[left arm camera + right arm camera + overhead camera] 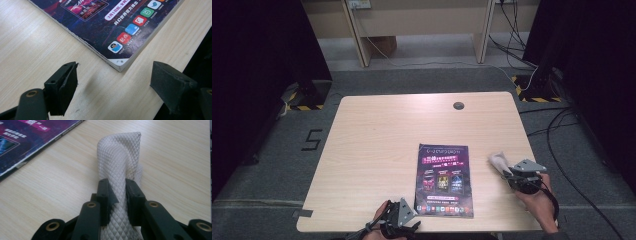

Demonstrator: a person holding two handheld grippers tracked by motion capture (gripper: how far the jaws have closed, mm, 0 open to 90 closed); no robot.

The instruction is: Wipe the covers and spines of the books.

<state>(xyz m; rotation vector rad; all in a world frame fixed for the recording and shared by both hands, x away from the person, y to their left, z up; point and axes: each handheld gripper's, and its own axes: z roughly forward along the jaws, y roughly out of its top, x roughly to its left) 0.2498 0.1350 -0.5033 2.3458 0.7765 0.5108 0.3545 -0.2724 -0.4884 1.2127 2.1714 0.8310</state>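
Observation:
A dark purple magazine (pixel 444 181) lies flat on the wooden table (pixel 377 145), near its front edge. In the left gripper view its near corner (pixel 119 63) lies just beyond my left gripper (pixel 113 80), whose jaws stand wide apart with nothing between them. That left gripper (pixel 404 215) rests at the front edge, beside the magazine's left corner. My right gripper (pixel 117 195) is shut on a white quilted cloth (pixel 120 165), folded and sticking out ahead of the jaws. In the high view the right gripper (pixel 512 175) holds the cloth (pixel 498 161) just right of the magazine.
A round grey cable hole (pixel 458 105) sits near the table's far edge. Cables (pixel 562 150) trail over the floor on the right, and wooden furniture legs (pixel 362 45) stand behind the table. A "5" mark (pixel 312 140) is on the floor at left.

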